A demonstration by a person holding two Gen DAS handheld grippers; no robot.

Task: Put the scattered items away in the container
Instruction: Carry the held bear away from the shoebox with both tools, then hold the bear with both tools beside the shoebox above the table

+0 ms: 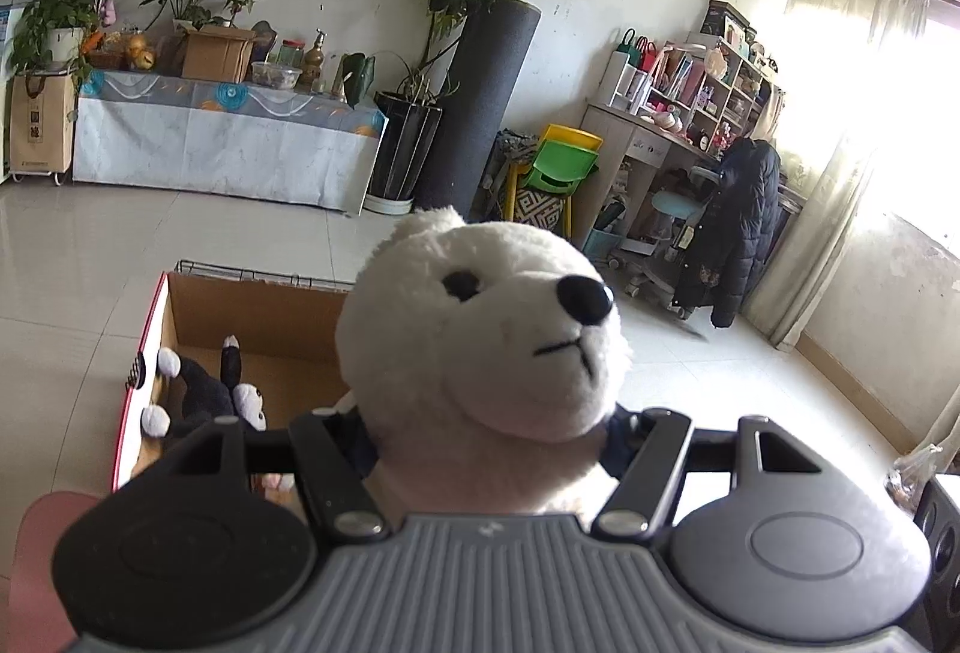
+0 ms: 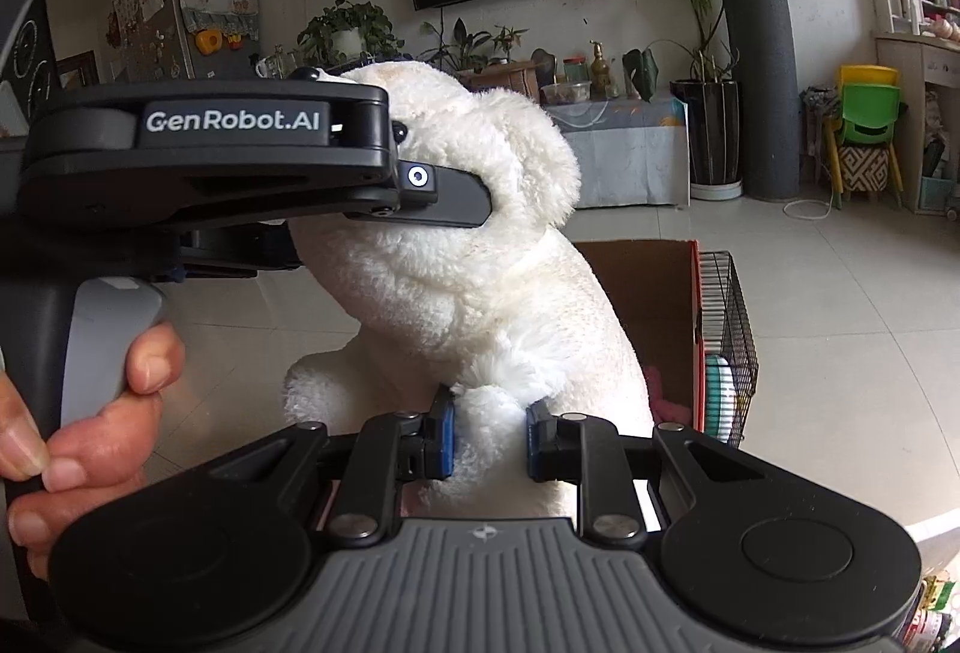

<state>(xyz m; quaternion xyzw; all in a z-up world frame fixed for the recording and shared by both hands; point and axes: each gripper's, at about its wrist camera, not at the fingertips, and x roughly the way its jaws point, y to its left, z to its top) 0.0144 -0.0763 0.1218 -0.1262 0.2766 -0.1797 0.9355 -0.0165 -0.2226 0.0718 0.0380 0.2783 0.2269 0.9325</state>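
Pinching a tuft at the back of the white plush bear (image 2: 480, 293), the right gripper (image 2: 489, 437) had its blue fingers (image 2: 443, 434) pressed into the fur from both sides. I noted the left gripper (image 1: 486, 449) clamped on the same bear at the neck, just under the chin; its fingers (image 1: 621, 434) were mostly buried in plush, but the bear's head (image 1: 480, 317) stood upright between them. From the right wrist view the left gripper (image 2: 414, 200) crossed the bear's face side-on, a person's hand (image 2: 84, 413) wrapped round its handle.

The bear was held off the floor by both tools, in front of the open cardboard box (image 1: 252, 311), not inside it. A black-and-white plush toy (image 1: 204, 389) already lay in the box's near corner. A wire cage (image 2: 729, 347) stood against the box's far side. Pale floor tiles (image 1: 90, 263) surrounded the box.
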